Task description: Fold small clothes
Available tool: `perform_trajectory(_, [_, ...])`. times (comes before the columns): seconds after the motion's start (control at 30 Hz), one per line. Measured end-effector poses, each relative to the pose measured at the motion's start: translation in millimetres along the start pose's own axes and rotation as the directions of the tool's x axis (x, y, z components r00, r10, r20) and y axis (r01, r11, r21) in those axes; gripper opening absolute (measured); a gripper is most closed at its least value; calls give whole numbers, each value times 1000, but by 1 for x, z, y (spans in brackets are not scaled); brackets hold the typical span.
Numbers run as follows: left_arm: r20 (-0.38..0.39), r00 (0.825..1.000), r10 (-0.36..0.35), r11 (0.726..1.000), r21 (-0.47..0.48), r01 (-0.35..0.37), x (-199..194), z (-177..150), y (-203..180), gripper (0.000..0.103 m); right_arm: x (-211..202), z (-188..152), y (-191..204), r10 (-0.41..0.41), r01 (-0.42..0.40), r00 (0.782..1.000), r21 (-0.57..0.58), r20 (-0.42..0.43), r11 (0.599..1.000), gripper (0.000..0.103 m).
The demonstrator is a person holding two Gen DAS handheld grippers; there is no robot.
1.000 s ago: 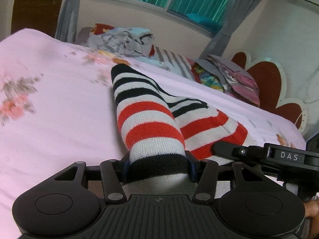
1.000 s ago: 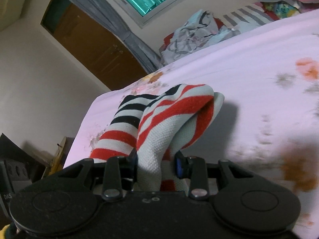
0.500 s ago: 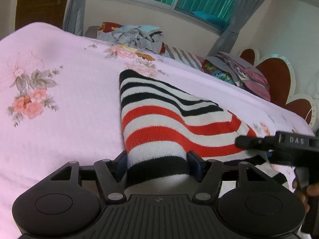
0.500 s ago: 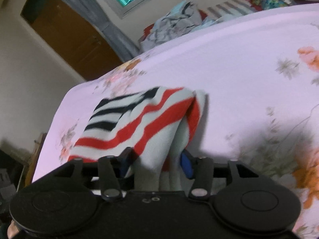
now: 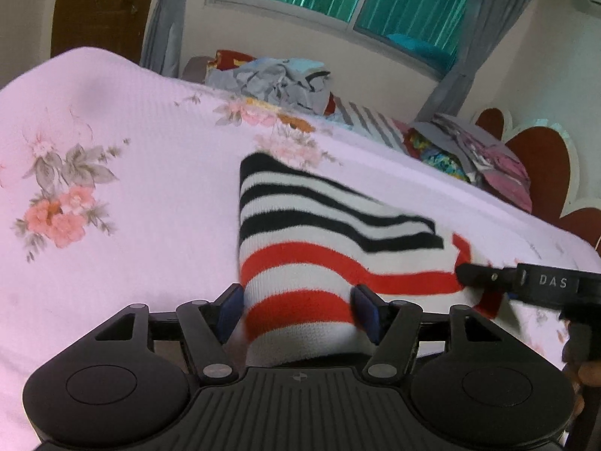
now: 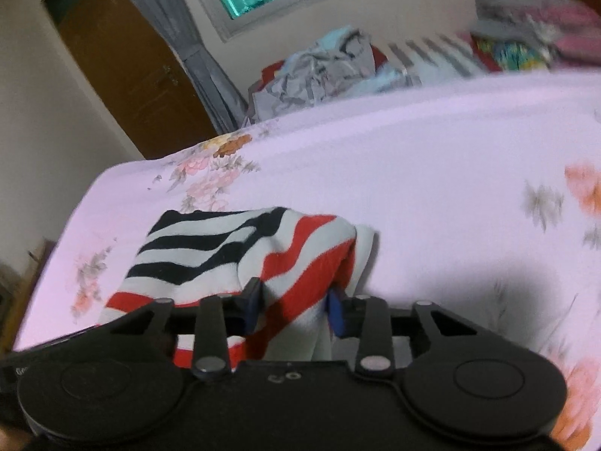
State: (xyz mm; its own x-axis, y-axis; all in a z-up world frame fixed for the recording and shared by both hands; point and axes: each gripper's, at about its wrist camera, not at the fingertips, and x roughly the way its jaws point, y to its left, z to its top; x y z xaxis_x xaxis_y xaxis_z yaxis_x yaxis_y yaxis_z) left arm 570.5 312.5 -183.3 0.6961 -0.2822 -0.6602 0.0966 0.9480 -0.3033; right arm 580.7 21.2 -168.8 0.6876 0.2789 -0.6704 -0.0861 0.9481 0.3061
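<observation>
A small knitted garment with black, red and white stripes (image 5: 319, 240) lies on the pink flowered bed sheet (image 5: 131, 195). My left gripper (image 5: 298, 310) has its jaws apart, with the garment's near edge lying loosely between them. My right gripper (image 6: 293, 306) is also spread around the garment's other near corner (image 6: 296, 263), where the red stripes bunch up. The right gripper's finger (image 5: 526, 282) shows at the right edge of the left wrist view, touching the garment's corner.
A pile of crumpled clothes (image 5: 278, 82) lies at the far side of the bed, with striped and coloured fabrics (image 5: 469, 150) beside it. A red headboard (image 5: 537, 158) stands at the right. A brown door (image 6: 124, 64) and grey curtains are behind.
The garment has been lowered from a lifted, bunched hold onto the bed and now lies flatter. Both grippers' jaws have spread wider around it.
</observation>
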Motion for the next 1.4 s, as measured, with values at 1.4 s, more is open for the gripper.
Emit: perform_trajectory(1.4, [-15, 1000, -1, 993, 118, 3, -75, -57, -14, 73, -90, -98, 18, -82, 81, 995, -28, -63, 996, 31])
